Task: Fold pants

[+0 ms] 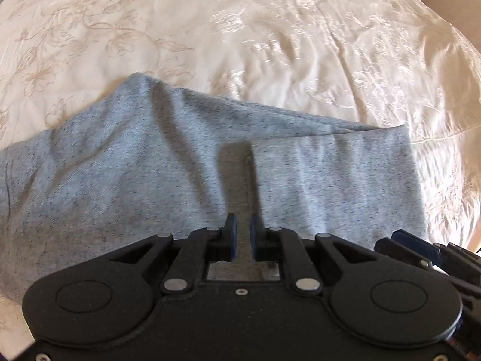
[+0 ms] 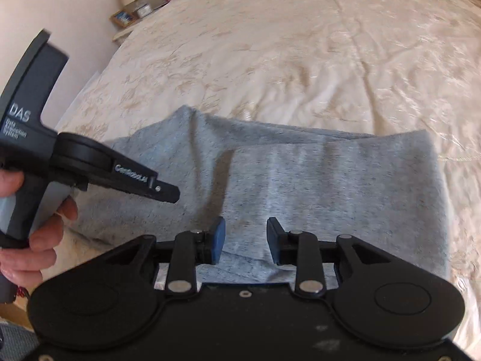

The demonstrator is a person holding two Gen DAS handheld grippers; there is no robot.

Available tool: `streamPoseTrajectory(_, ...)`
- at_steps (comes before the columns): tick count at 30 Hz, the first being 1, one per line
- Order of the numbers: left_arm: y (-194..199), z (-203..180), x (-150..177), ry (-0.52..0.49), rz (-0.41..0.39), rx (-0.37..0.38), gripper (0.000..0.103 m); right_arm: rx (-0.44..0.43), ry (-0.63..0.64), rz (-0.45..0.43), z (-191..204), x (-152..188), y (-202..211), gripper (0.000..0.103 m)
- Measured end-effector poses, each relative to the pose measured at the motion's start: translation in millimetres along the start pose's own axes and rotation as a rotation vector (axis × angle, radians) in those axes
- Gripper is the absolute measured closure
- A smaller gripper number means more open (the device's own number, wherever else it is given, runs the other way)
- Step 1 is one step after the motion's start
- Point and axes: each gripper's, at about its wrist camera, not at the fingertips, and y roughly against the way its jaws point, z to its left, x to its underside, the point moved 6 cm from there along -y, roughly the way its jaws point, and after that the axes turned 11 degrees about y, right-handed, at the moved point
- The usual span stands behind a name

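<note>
The pants (image 1: pixel 150 174) are heather grey knit, flecked with darker threads, and lie folded on the cream embroidered bed (image 1: pixel 210 30). In the left wrist view they fill the middle and lower left of the frame, with a raised peak at upper left of centre and a soft crease running down from it. A folded layer lies across the right half, its upper edge slanting towards a squared corner at the right. In the right wrist view the pants (image 2: pixel 330 180) span the centre, the same corner at right.
</note>
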Motion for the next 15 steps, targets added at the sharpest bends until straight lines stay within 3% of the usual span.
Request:
streamPoseTrajectory(5,-32,-33,7,-0.094,0.03,-0.032,0.085,0.135,-0.283,0.025,-88,30,9,0.07)
streamPoseTrajectory(7,-55,-31,11,-0.096,0.067,-0.087,0.084,0.198,-0.36,0.083,-120,47,4,0.071)
streamPoseTrajectory(9,-67,-26,10,-0.063,0.083,-0.103,0.084,0.206,-0.417,0.125,-136,63,0,0.078)
streamPoseTrajectory(12,-58,-25,6,-0.013,0.085,-0.103,0.085,0.204,-0.422,0.134,-143,67,11,0.068)
streamPoseTrajectory(15,-43,-29,0,0.002,0.041,-0.121,0.085,0.179,-0.363,0.086,-138,52,24,0.068)
